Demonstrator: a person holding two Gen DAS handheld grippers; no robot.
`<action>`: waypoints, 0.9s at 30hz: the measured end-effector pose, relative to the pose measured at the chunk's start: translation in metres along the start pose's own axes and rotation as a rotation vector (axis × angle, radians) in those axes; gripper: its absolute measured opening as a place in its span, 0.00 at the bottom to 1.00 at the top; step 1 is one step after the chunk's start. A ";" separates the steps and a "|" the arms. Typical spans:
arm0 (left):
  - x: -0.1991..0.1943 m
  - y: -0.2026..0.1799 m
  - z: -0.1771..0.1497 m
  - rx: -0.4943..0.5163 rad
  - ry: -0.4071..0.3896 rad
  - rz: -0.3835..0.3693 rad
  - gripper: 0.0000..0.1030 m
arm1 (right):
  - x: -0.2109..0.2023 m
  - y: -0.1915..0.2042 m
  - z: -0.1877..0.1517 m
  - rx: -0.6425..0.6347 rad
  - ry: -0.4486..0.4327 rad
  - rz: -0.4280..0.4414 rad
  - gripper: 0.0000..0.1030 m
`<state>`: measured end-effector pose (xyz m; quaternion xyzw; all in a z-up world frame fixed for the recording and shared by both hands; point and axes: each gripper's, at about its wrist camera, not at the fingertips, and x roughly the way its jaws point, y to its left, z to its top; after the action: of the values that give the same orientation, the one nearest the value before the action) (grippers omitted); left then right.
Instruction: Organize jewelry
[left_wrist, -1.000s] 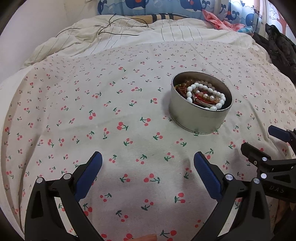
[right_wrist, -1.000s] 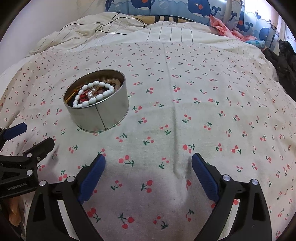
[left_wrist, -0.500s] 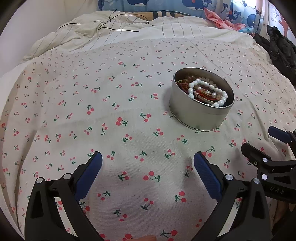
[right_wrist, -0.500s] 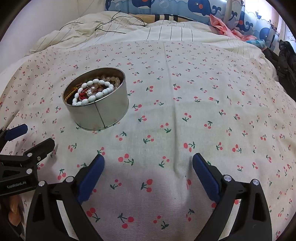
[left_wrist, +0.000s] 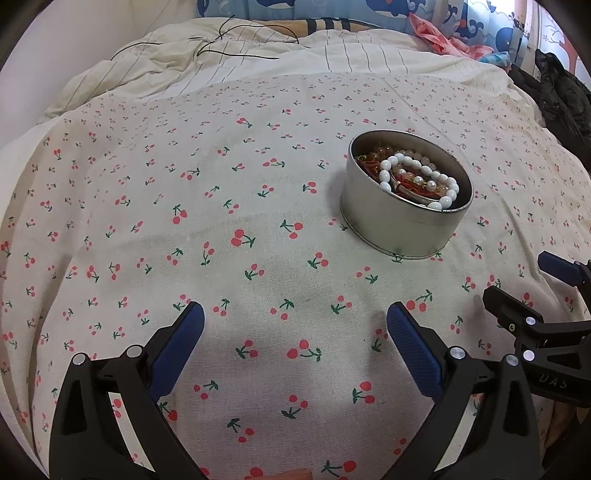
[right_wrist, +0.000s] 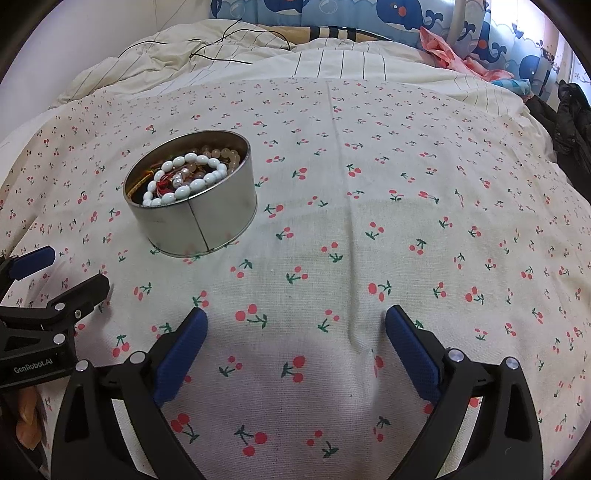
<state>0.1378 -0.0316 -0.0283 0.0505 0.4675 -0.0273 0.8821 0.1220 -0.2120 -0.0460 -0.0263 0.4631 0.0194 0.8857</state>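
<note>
A round silver tin (left_wrist: 399, 225) (right_wrist: 218, 218) stands on the cherry-print cloth. Inside it lie a white bead bracelet (left_wrist: 417, 181) (right_wrist: 184, 181), some pale amber beads (right_wrist: 221, 153) and red and gold pieces. My left gripper (left_wrist: 295, 325) hovers open over bare cloth, near and left of the tin, holding nothing. My right gripper (right_wrist: 295, 325) is open too, empty, near and right of the tin. Each gripper shows at the edge of the other's view: the right one (left_wrist: 535, 295), the left one (right_wrist: 59, 280).
The cherry-print cloth (left_wrist: 184, 184) covers a bed. A striped duvet (left_wrist: 295, 55) with a thin black cable (left_wrist: 229, 40) lies at the far side. Whale-print pillows (right_wrist: 332, 14), pink cloth (right_wrist: 454, 55) and a dark garment (right_wrist: 569, 122) sit at the back right.
Both views have shifted slightly, the tin sitting a little lower and closer than a second ago. Both grippers stay open and empty.
</note>
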 end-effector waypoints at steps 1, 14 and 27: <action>0.000 0.000 0.000 0.000 -0.001 0.000 0.92 | 0.000 0.000 0.000 0.000 0.000 -0.001 0.90; 0.000 0.002 0.000 -0.003 0.003 0.008 0.93 | 0.000 0.001 0.000 -0.003 0.004 -0.018 0.91; 0.001 0.004 -0.001 -0.005 0.005 0.012 0.92 | 0.000 0.003 0.000 -0.002 0.006 -0.033 0.91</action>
<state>0.1376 -0.0279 -0.0296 0.0513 0.4696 -0.0209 0.8812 0.1217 -0.2092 -0.0458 -0.0352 0.4653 0.0052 0.8845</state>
